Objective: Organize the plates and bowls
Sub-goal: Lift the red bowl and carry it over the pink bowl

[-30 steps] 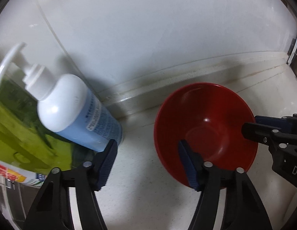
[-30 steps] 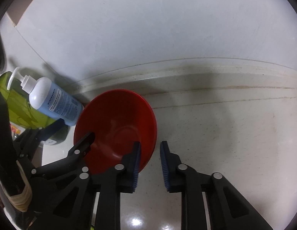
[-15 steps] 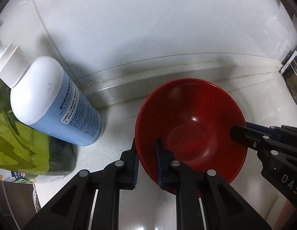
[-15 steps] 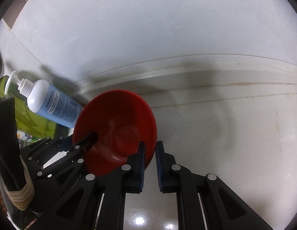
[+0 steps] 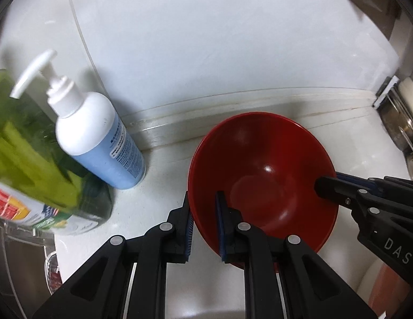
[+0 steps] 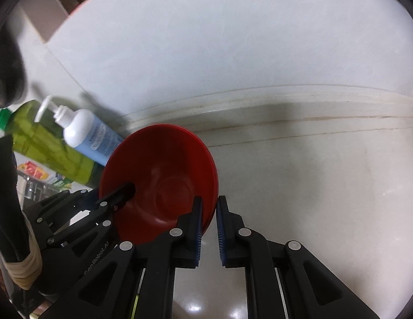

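Note:
A glossy red bowl (image 5: 262, 175) sits by the back wall of the pale counter, held from both sides. In the left wrist view my left gripper (image 5: 205, 226) is shut on the bowl's near-left rim, one pad outside and one inside. My right gripper (image 6: 208, 226) is shut on the bowl's (image 6: 164, 175) right rim in the right wrist view. Each view shows the other tool too: the right gripper's fingers (image 5: 339, 188) on the far-right rim, and the left gripper's fingers (image 6: 118, 196) on the left rim. The bowl holds nothing.
A white and blue pump bottle (image 5: 100, 143) stands just left of the bowl, with a large green detergent bottle (image 5: 33, 164) beside it. A metal sink edge (image 5: 17, 255) lies at lower left. A steel rack (image 5: 403, 122) stands at far right. The white wall (image 6: 233, 40) runs close behind.
My left gripper went from wide open around the bowl's edge to shut on the rim. The right gripper's jaws narrowed onto the rim. Both cameras have since drawn back slightly.

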The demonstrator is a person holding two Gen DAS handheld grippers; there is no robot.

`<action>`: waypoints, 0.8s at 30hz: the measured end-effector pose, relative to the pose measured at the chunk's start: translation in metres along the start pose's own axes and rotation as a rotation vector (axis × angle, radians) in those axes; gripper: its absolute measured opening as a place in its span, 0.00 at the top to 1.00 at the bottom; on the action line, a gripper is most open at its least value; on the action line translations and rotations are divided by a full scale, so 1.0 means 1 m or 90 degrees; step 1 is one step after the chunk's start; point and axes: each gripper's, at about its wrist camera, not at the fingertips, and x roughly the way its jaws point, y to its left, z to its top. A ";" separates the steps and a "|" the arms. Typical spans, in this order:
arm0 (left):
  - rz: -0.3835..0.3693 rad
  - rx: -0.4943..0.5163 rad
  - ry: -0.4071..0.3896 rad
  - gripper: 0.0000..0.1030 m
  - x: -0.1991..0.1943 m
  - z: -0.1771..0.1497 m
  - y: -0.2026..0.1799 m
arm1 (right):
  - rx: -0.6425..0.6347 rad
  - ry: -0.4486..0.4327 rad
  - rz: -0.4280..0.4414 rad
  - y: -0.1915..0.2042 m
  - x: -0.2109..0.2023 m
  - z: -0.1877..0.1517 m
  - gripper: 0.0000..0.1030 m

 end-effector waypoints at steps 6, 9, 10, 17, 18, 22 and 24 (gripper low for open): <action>-0.014 0.002 -0.017 0.84 -0.031 -0.009 -0.006 | -0.003 -0.029 -0.003 0.008 -0.031 -0.015 0.89; -0.019 0.007 -0.032 0.84 -0.048 -0.018 -0.012 | 0.000 -0.038 -0.002 0.007 -0.045 -0.024 0.89; -0.021 0.010 -0.036 0.84 -0.052 -0.020 -0.013 | 0.000 -0.042 -0.002 0.006 -0.050 -0.028 0.89; -0.054 0.021 -0.063 0.84 -0.090 -0.042 -0.039 | -0.003 -0.084 -0.022 0.002 -0.092 -0.057 0.89; -0.058 0.025 -0.067 0.84 -0.094 -0.045 -0.043 | -0.003 -0.088 -0.026 0.000 -0.099 -0.062 0.89; -0.076 0.042 -0.077 0.84 -0.114 -0.056 -0.062 | 0.008 -0.102 -0.032 -0.007 -0.118 -0.078 0.89; -0.080 0.056 -0.083 0.84 -0.123 -0.061 -0.072 | 0.013 -0.105 -0.033 -0.016 -0.130 -0.089 0.89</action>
